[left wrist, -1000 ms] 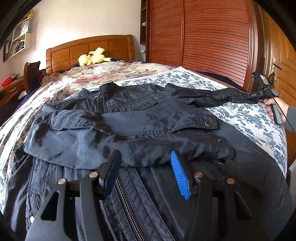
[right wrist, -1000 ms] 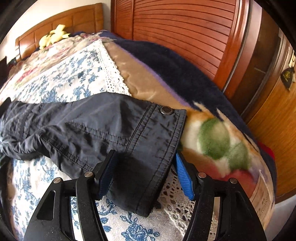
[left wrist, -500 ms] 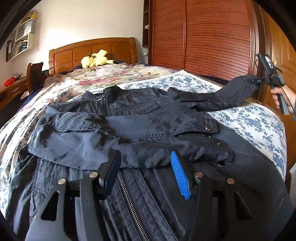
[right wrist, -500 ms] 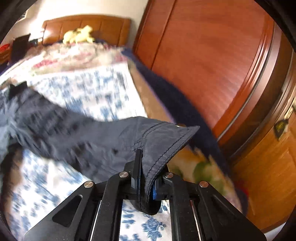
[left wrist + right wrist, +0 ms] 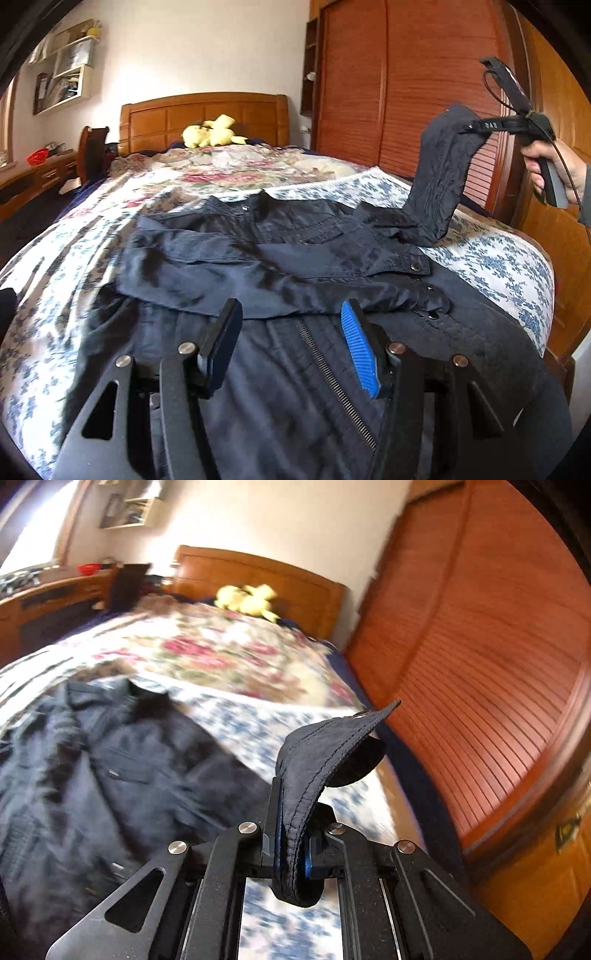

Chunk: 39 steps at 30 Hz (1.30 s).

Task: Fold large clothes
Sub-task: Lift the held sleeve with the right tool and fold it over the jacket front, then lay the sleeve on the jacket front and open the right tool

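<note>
Dark navy jacket (image 5: 280, 258) lies front-up across the bed (image 5: 498, 258), on the blue-floral bedspread, collar toward the headboard (image 5: 207, 110), zipper running toward the left wrist camera. One sleeve is already folded across the chest, cuff with snap button near the jacket's right edge.

Right gripper (image 5: 291, 845): fingers closed tight on the other sleeve cuff (image 5: 325, 746), fabric pinched between the pads, cuff edge bulging up above and a fold hanging below the fingers. In the left wrist view this sleeve (image 5: 439, 184) is lifted off the bed, rising steeply from the shoulder up to the right gripper (image 5: 476, 125), held by the person's hand (image 5: 543, 162) beside the wardrobe (image 5: 406, 92).

Left gripper (image 5: 288, 339): fingers wide apart, holding nothing, hovering low over the jacket's lower front with the zipper (image 5: 332, 376) between them. Contact with the fabric can't be told.

Yellow plush toy (image 5: 212, 134) sits by the headboard. Floral quilt (image 5: 229, 170) covers the far part of the bed. Right wrist view is motion-blurred.
</note>
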Each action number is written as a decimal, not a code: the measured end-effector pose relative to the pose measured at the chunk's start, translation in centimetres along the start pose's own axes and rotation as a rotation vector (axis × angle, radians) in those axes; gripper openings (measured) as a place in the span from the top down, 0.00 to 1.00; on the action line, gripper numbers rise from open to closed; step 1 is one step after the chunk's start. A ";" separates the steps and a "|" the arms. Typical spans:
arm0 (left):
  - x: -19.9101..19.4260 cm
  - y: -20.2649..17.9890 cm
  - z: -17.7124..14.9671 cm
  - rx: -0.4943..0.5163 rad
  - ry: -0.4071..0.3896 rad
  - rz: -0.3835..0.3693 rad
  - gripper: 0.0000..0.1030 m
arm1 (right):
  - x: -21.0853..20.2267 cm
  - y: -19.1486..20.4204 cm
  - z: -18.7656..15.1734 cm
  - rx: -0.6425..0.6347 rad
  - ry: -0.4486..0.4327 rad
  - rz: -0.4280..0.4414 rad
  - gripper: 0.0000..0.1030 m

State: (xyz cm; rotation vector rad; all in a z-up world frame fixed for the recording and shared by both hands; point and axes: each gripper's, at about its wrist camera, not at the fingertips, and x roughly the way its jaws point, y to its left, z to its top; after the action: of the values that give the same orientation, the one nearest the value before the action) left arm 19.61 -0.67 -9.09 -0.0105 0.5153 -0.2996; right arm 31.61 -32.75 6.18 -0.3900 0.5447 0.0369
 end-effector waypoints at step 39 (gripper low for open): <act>-6.1 8.0 -1.6 -0.120 -0.063 0.132 0.47 | -6.3 24.5 -0.6 -0.124 0.004 0.558 0.95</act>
State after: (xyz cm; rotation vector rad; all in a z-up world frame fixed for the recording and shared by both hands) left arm 16.05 8.78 -8.19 -0.1023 0.4683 -0.1389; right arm 22.58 -9.84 0.26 -0.3487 0.6440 0.6097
